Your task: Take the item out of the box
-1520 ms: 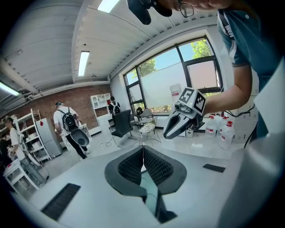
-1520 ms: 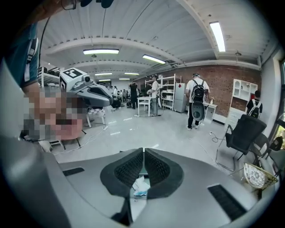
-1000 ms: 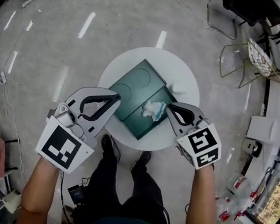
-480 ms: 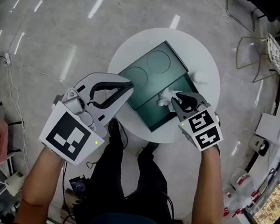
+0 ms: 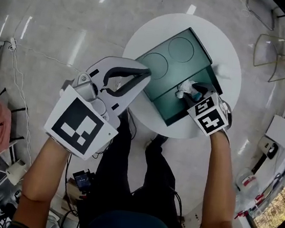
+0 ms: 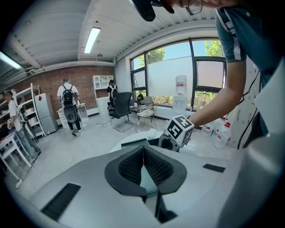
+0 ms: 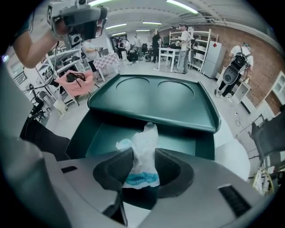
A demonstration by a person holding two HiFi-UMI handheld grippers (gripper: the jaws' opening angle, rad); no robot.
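Right gripper (image 7: 142, 156): jaws opening, a pad on either side of the packet.
Packet (image 7: 144, 136): crumpled, white and blue, upright between those jaws, over the box's open tray.
Box (image 7: 153, 102): dark green, lid raised behind the packet, on a round white table (image 5: 232, 55).
Left gripper (image 6: 143, 153): jaws together, empty, left of the box.

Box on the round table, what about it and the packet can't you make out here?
- Packet print: too blurred to read in the right gripper view.
- Box floor beneath the packet: hidden by the right gripper, whose jaws are opening around the packet.
- Packet in the head view: small, partly covered by that gripper.
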